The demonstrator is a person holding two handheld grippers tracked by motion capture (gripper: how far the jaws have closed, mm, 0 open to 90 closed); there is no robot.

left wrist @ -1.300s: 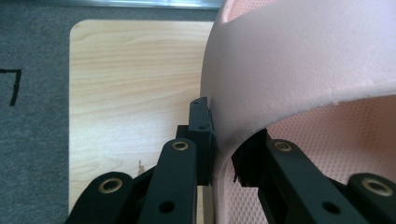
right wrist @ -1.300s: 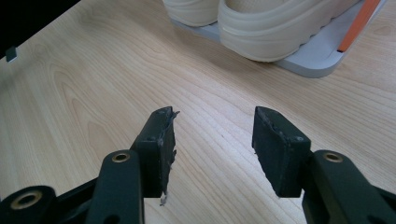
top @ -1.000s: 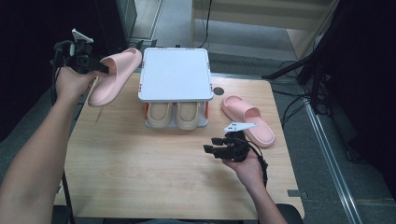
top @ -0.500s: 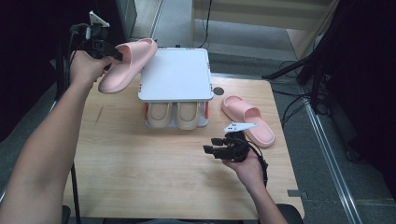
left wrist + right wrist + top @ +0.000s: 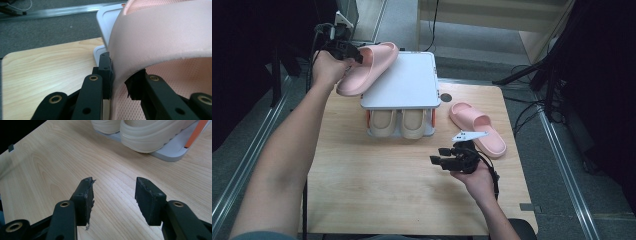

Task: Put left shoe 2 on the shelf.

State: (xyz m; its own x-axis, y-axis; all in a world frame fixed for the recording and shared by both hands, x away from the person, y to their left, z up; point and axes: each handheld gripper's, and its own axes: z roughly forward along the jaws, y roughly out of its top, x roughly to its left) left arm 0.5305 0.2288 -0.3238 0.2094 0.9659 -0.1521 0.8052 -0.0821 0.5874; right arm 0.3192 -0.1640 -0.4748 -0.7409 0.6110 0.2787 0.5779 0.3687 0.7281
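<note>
While lifted over the white plastic shoe rack (image 5: 404,82)'s left edge, the pink foam slipper (image 5: 367,67) runs diagonally, probably toe up-right | left gripper (image 5: 343,50) clamps its strap | right gripper (image 5: 447,156) hovers, jaws apart, empty.

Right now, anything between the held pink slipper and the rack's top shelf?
Nothing visible. The left gripper holds the pink slipper by its strap, toe already over the white top shelf, which looks bare. The beige pair sits on the shelf below.
</note>
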